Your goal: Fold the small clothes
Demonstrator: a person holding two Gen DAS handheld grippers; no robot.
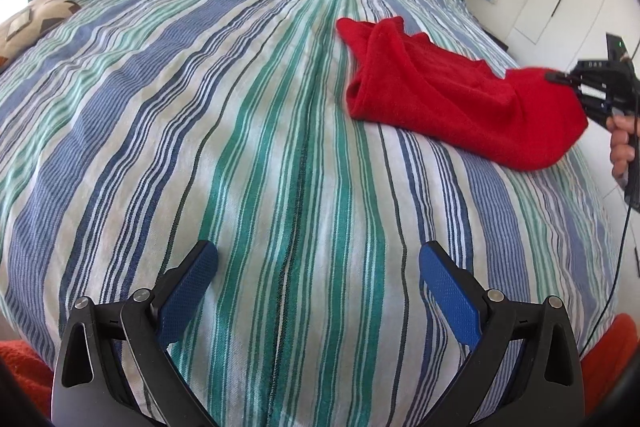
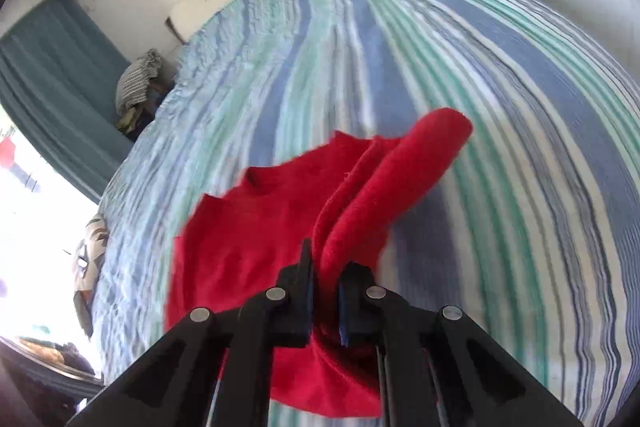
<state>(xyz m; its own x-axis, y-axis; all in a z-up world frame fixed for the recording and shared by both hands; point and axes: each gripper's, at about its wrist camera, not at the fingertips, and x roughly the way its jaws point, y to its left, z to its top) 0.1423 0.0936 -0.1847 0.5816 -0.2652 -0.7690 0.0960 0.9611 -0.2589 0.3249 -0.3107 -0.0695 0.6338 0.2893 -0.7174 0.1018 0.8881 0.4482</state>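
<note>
From our left wrist view, we see a bed (image 1: 248, 131) under a blue, green and white striped cover. Our left gripper (image 1: 318, 267) hovers over the near part of the bed with its blue-padded jaws spread wide and nothing between them. A red garment (image 1: 440, 95) lies rumpled on the right side of the bed, well apart from this gripper. At the far right, our right gripper (image 1: 560, 79) has hold of the garment's near edge, lifting it a little. From our right wrist view, the right gripper (image 2: 325, 291) has its jaws pressed together on a bunched fold of the garment (image 2: 256, 227), which spreads out ahead over the bed (image 2: 500, 107); one thick roll of cloth sticks up and away to the right. The picture is blurred. We judge the folding barely begun: no neat fold shows, and the cloth must first be laid flat.
</note>
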